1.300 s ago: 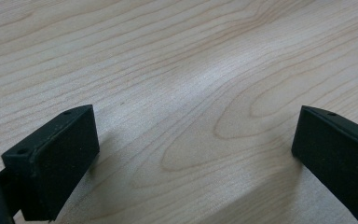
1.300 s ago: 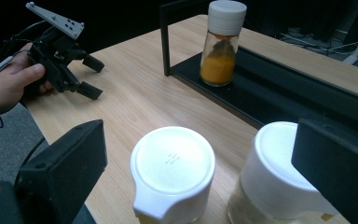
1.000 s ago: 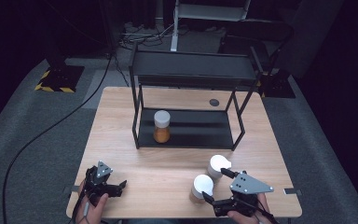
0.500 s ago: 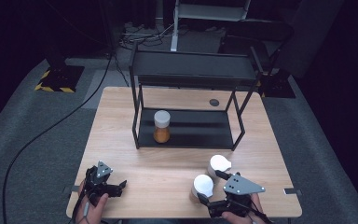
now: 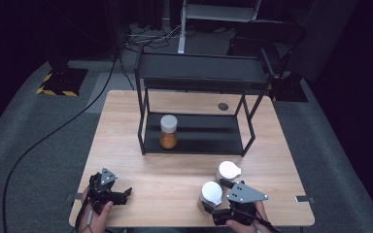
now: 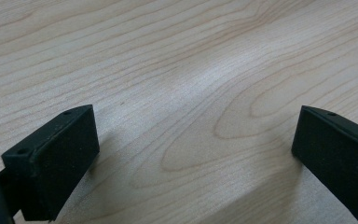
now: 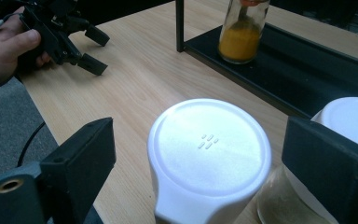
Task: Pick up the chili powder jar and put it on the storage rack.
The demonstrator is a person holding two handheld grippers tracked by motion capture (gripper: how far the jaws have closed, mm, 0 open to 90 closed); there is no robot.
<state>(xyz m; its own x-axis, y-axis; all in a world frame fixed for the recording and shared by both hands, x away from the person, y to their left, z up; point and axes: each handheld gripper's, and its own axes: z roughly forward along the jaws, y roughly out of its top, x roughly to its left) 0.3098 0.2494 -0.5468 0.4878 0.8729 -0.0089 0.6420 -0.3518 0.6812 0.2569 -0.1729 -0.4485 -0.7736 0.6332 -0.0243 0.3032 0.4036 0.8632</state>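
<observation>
The right gripper (image 7: pixel 200 158) has its black jaws spread wide on either side of a white-lidded clear jar (image 7: pixel 209 154) near the front edge of the light wooden table (image 5: pixel 175 174) — not gripping it. The flat white lid bears only a small cluster of raised dots; no readable writing or label. A second white-lidded jar (image 5: pixel 228 171) stands just beside it. The left gripper (image 6: pixel 191 154) rests low over bare wood, jaws wide apart, holding nothing. A glass jar of orange powder (image 5: pixel 168 131) stands on the black metal shelf rack (image 5: pixel 199 141) — its label unreadable.
</observation>
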